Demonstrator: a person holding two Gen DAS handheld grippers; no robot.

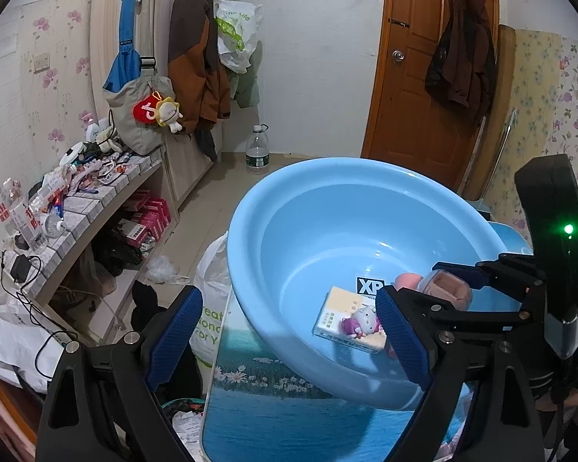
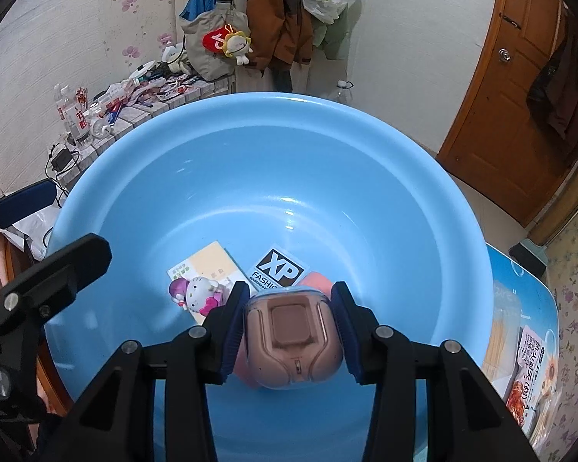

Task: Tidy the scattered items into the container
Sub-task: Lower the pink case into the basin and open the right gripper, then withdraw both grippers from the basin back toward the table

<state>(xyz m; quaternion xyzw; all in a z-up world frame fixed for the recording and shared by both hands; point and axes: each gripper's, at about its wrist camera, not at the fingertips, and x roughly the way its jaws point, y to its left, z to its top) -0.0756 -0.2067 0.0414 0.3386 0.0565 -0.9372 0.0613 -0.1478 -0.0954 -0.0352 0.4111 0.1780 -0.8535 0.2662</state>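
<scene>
- Left wrist view: the left gripper (image 1: 289, 342) stands wide with nothing between its blue pads, hovering over the near rim of the light-blue plastic basin (image 1: 289, 208).
- At about five o'clock on the basin floor lie a small tissue pack (image 1: 335, 308) and, on top of it, a cat figurine (image 1: 360, 323).
- At three o'clock the right gripper (image 1: 454, 281) reaches in over the rim, holding a pink clear-cased earbud case (image 1: 449, 287); a peach rounded item (image 1: 406, 281) sits just beside it.
- Right wrist view: the right gripper (image 2: 291, 331) is closed narrow on the earbud case (image 2: 293, 340), pads pressing its left and right flanks, above the basin's six o'clock floor.
- The tissue pack (image 2: 208, 265) and figurine (image 2: 196, 294) lie at about nine o'clock from the case, touching each other; a printed label (image 2: 279, 269) is at twelve o'clock.
- Judged handling: the case looks light, rigid and smooth, so likely slippery; the flat sides are the sensible hold, away from the rounded corners and hinge.
- A drop onto hard plastic could pop the lid, so a low release seems wise.
</scene>
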